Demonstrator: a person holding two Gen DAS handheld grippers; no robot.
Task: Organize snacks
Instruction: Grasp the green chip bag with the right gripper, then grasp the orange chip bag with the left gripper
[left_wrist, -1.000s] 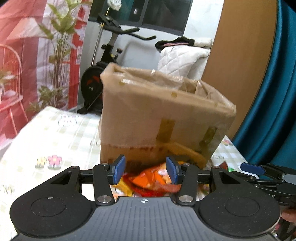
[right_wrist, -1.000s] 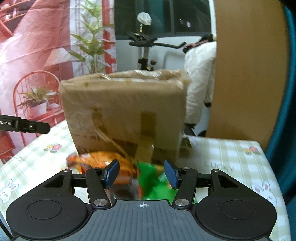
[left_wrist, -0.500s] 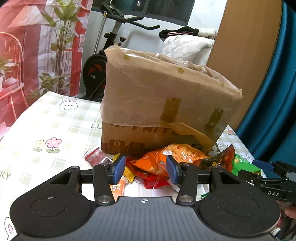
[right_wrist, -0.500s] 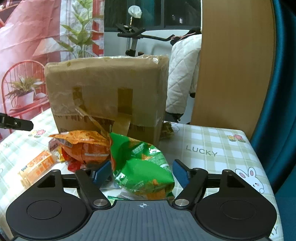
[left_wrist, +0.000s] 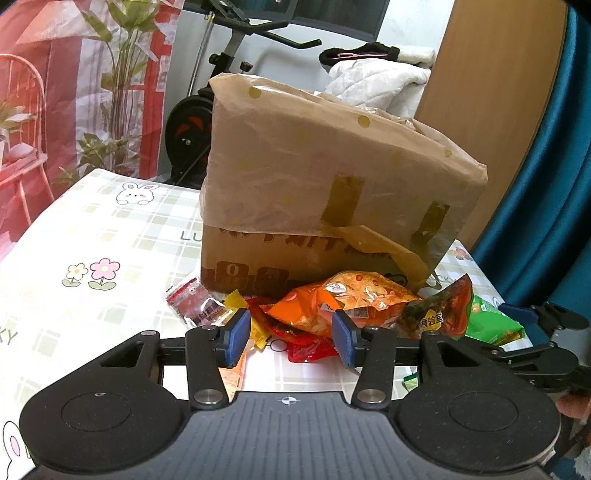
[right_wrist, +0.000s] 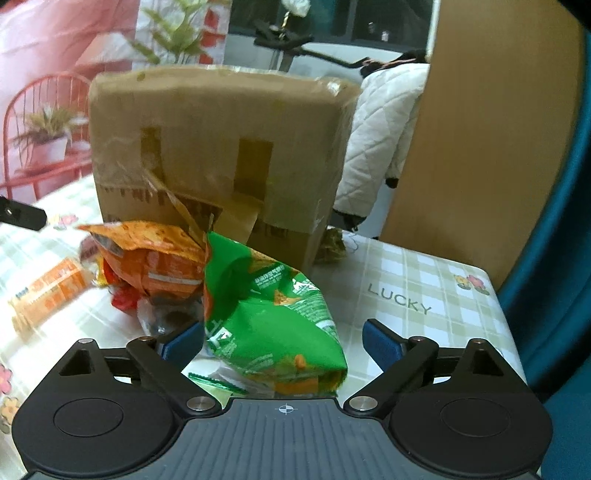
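A pile of snacks lies on the checked tablecloth (left_wrist: 92, 258) in front of a tall cardboard box (left_wrist: 332, 192) wrapped in brown film. My left gripper (left_wrist: 290, 343) stands half open just short of the pile, with nothing between its pads; an orange bag (left_wrist: 351, 299), a red packet (left_wrist: 195, 302) and a yellow sachet (left_wrist: 236, 299) lie beyond it. My right gripper (right_wrist: 280, 341) straddles a green bag (right_wrist: 266, 317), its jaws opening and the right pad well clear of the bag. The orange bag (right_wrist: 155, 258) lies left of the green one.
An orange carton (right_wrist: 48, 291) lies at the left on the cloth. The table's right edge (right_wrist: 506, 314) runs beside a teal curtain (right_wrist: 554, 221) and a wooden panel (right_wrist: 480, 147). Behind the box stand an exercise bike (left_wrist: 207, 110) and a white quilted coat (right_wrist: 384, 140).
The right gripper's jaws have spread from narrow to wide around the green bag, and it has sunk closer to the table. The left gripper's jaws keep the same width.
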